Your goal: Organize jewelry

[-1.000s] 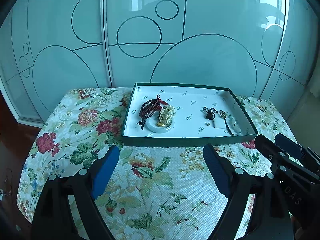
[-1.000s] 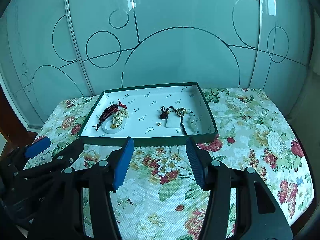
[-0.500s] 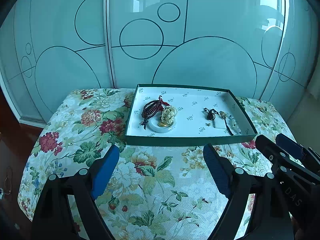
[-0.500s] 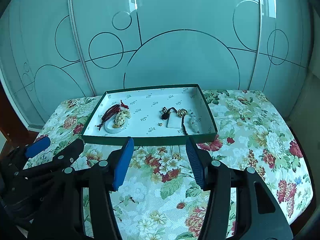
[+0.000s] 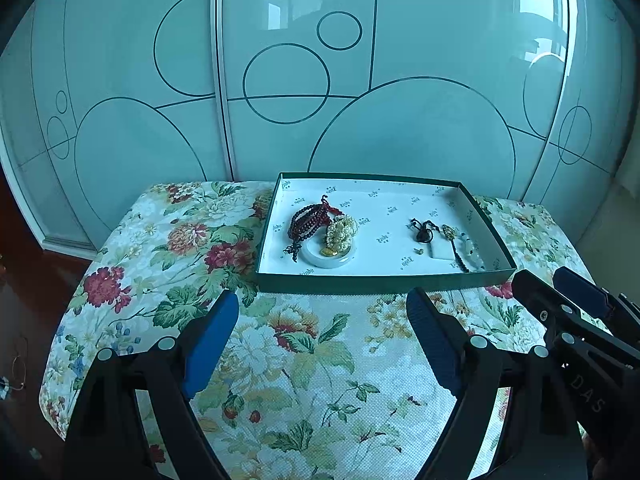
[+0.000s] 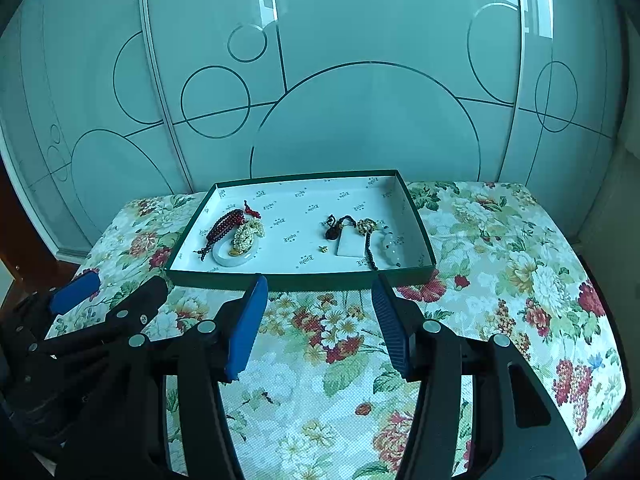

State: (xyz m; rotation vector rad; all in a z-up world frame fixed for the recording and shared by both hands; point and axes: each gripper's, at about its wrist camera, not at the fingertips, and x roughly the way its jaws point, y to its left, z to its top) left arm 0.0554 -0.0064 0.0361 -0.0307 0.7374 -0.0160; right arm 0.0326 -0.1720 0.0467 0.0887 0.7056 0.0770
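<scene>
Here the left hand-held gripper (image 5: 322,344) hangs above the near part of the desk (image 5: 304,360), its two blue-padded fingers (image 5: 210,342) spread wide with nothing between them. The right hand-held gripper (image 6: 320,322) sits just beside it, also spread wide and holding nothing; in the left wrist view it (image 5: 560,296) shows at the right edge, and in the right wrist view the left one (image 6: 108,292) shows at the left edge.

Both point over a flowered cloth (image 6: 500,272) toward a shallow green tray (image 5: 380,282) with a white printed lining, which lies at the far side of the desk in front of frosted glass doors (image 5: 280,80) marked with circles.

All the jewelry lies inside the tray, in two groups well apart. On the left, a string of dark red beads (image 5: 306,222) with a red knot rests against a bunch of pearls (image 5: 341,232), and both lie partly on a pale bangle (image 5: 326,258) (a small amber piece sits on its rim). On the right, a dark cord (image 5: 422,230) leads to a white flat pendant (image 5: 440,251), with a gold-coloured charm (image 5: 449,232) next to it and a black beaded strand (image 5: 459,256) running toward the tray's near wall beside a pale green pendant (image 5: 474,254). A tiny gold piece (image 5: 419,251) lies alone just left of the white pendant.
</scene>
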